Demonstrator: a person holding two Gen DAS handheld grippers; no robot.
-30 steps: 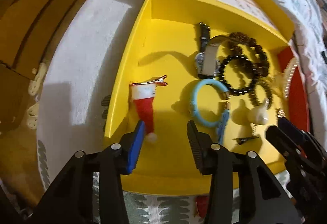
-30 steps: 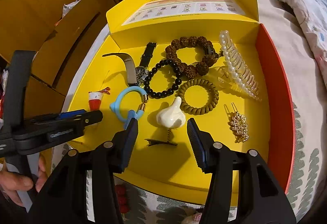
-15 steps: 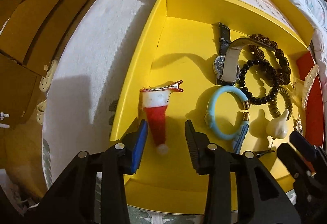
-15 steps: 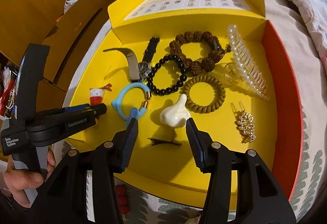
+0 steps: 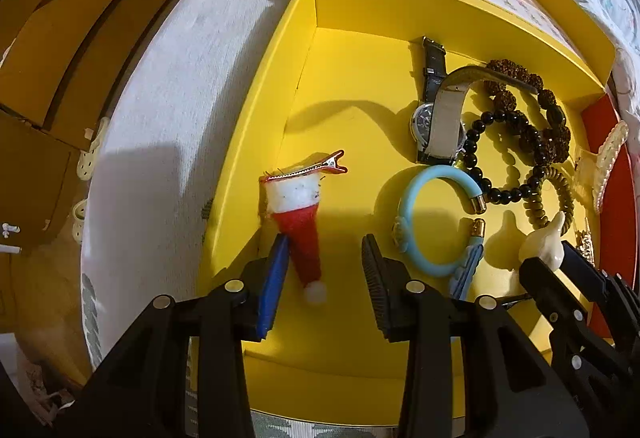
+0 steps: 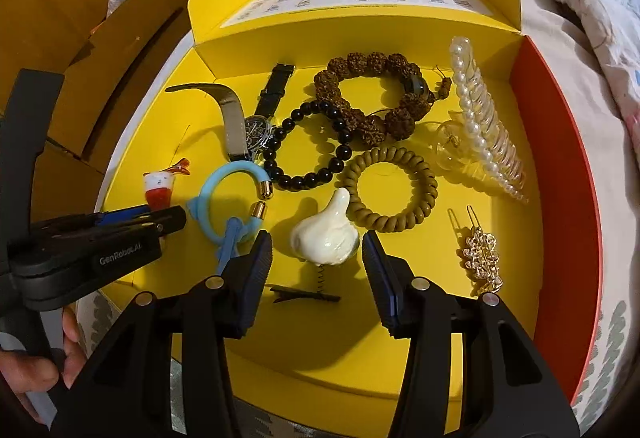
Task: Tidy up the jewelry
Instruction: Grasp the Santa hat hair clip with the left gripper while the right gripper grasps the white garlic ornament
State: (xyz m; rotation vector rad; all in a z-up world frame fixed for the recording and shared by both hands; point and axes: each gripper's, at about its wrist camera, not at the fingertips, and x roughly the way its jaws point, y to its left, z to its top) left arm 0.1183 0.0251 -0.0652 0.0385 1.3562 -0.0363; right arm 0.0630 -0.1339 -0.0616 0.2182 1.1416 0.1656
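Left wrist view shows the left gripper [image 5: 324,270] low inside the yellow box [image 5: 280,98], jaws spread, the santa clip [image 5: 300,222] lying between them with neither pad pressing it; right wrist view shows the right gripper [image 6: 316,270] likewise spread astride the white clip [image 6: 326,234], not pinching; nothing is lifted yet. Everything lies loose on the box floor: watch [image 6: 256,126], black beads [image 6: 308,146], brown beads [image 6: 372,94], coil tie [image 6: 390,192], blue bangle [image 6: 228,198], pearl claw [image 6: 484,126], gold pin [image 6: 482,258]; several overlap. Sorting looks barely begun, I judge; both clips want grasping, and every other piece is left to place.
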